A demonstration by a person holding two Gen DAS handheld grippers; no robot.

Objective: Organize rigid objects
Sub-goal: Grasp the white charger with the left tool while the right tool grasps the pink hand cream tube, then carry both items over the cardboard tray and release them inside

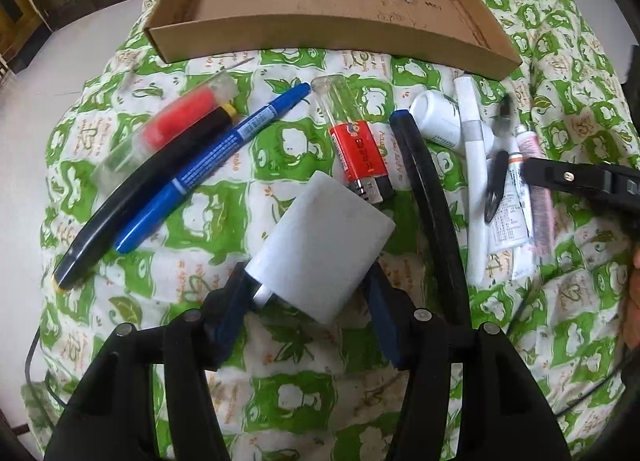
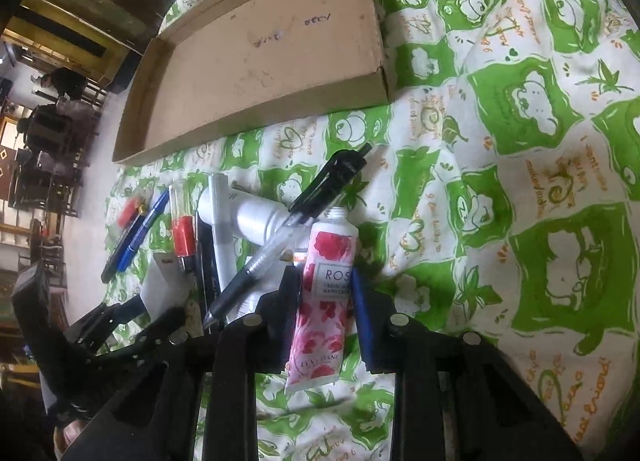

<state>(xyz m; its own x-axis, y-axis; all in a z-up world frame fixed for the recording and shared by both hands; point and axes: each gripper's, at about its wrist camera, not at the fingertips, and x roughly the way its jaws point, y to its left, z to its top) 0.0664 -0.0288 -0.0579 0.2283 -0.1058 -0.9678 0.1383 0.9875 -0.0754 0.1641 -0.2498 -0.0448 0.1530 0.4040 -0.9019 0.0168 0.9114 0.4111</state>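
My left gripper (image 1: 308,293) is shut on a white charger block (image 1: 320,249), held just above the green patterned cloth (image 1: 288,401). My right gripper (image 2: 326,301) is shut on a pink rose hand cream tube (image 2: 324,301) that lies between its blue pads. An empty shallow cardboard box (image 1: 320,1) lies beyond the objects; it also shows in the right wrist view (image 2: 260,61). On the cloth lie a blue marker (image 1: 216,165), a black pen (image 1: 132,197), a red lighter (image 1: 360,153) and a white bottle (image 1: 436,117).
A black pen-like bar (image 1: 432,213), a white pen (image 1: 474,181), small black scissors (image 1: 494,189) and a white tube (image 1: 512,205) lie right of the lighter. A clear pen (image 2: 256,261) and a black clip (image 2: 332,177) lie by the right gripper. White floor lies left of the cloth.
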